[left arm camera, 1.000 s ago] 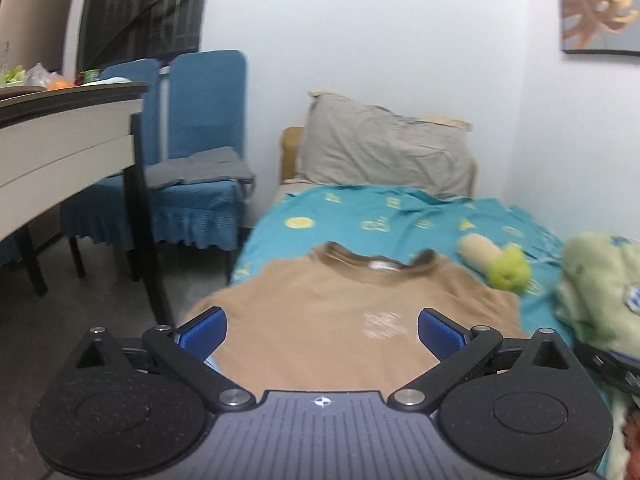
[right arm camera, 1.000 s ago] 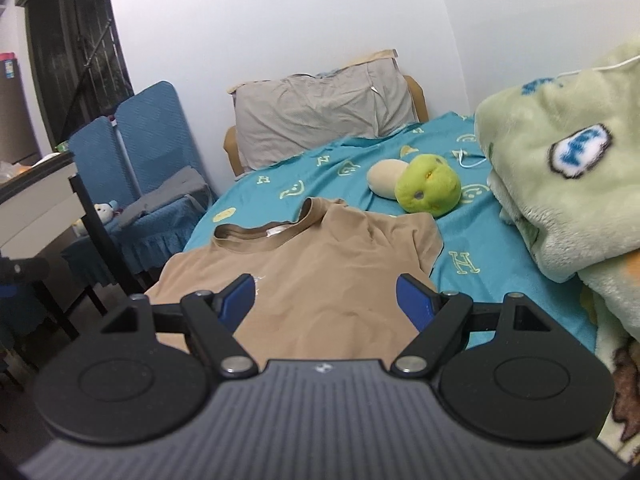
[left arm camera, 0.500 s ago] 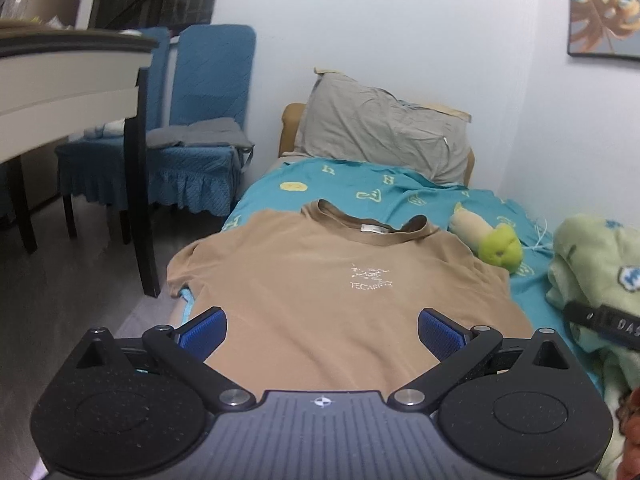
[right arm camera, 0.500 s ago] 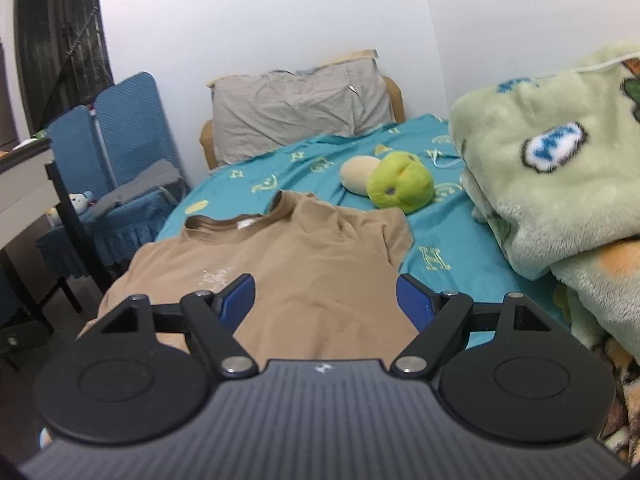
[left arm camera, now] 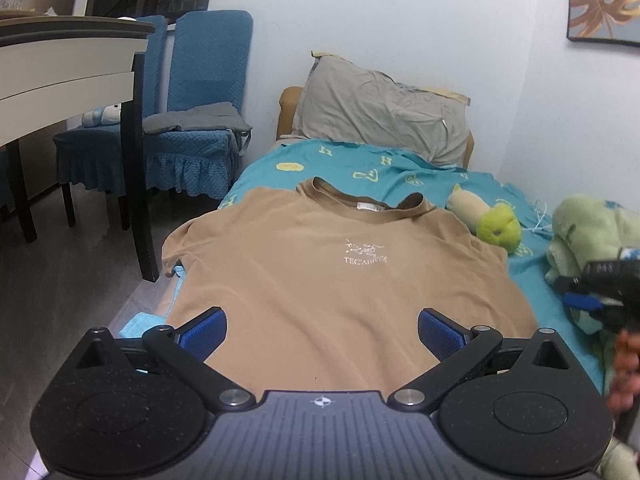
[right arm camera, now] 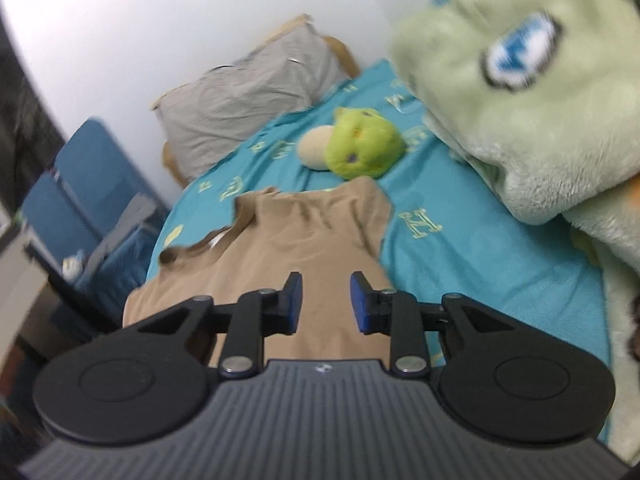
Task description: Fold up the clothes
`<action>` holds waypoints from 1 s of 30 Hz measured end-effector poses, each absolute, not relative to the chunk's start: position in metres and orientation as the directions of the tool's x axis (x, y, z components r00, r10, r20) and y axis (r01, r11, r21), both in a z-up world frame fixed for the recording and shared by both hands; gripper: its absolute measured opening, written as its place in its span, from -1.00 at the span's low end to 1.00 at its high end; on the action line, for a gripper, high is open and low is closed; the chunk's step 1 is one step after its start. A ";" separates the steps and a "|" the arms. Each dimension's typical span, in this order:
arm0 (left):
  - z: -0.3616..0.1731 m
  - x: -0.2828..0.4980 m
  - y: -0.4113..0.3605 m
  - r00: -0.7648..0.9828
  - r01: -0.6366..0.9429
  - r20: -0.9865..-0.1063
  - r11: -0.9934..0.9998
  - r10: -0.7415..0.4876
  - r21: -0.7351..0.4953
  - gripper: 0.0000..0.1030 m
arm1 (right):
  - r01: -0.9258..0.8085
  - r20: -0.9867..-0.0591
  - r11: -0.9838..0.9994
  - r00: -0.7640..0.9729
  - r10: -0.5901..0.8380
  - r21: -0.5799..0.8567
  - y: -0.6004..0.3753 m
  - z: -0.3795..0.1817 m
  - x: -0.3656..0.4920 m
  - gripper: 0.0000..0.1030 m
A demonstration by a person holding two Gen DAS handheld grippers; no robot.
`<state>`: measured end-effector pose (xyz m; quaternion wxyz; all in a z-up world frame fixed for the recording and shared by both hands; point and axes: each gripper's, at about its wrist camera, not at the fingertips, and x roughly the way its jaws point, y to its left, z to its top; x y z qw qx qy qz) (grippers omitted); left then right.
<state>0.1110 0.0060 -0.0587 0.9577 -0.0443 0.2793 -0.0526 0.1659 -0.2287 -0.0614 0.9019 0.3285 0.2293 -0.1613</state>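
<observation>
A tan T-shirt (left arm camera: pixel 340 272) lies flat, front up, on the teal bedsheet (left arm camera: pixel 360 164), collar toward the pillow. It also shows in the right wrist view (right arm camera: pixel 304 248), blurred. My left gripper (left arm camera: pixel 322 330) is wide open and empty, over the shirt's hem. My right gripper (right arm camera: pixel 325 304) hovers over the shirt's right side, near the sleeve, with its jaws partly closed and a gap between the blue pads; nothing is held. The right gripper also shows at the right edge of the left wrist view (left arm camera: pixel 600 284).
A grey pillow (left arm camera: pixel 384 116) lies at the head of the bed. A green plush toy (left arm camera: pixel 496 226) lies right of the collar. A fluffy green blanket (right arm camera: pixel 528 92) is piled on the right. Blue chairs (left arm camera: pixel 192 120) and a table (left arm camera: pixel 60 80) stand on the left.
The right gripper has tilted, moved closer over the shirt's right side, and narrowed its jaws. The left gripper has moved slightly lower and nearer the hem, still wide open.
</observation>
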 end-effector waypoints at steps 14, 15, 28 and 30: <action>-0.095 0.160 0.006 0.767 0.070 -0.612 0.973 -0.192 -0.218 0.99 | 0.501 -0.557 0.496 0.830 -0.042 0.709 -0.300 -0.138 0.253 0.22; -0.097 0.163 0.005 0.764 0.071 -0.615 0.973 -0.196 -0.222 0.99 | 0.502 -0.552 0.482 0.833 -0.045 0.718 -0.303 -0.142 0.257 0.22; -0.117 0.181 0.011 0.717 0.015 -0.658 0.949 -0.231 -0.316 0.99 | 0.502 -0.576 0.610 0.812 -0.091 0.612 -0.306 -0.149 0.291 -0.31; -0.118 0.181 0.010 0.717 0.013 -0.659 0.950 -0.226 -0.312 0.99 | 0.493 -0.603 0.670 0.793 -0.084 0.555 -0.301 -0.142 0.296 -0.31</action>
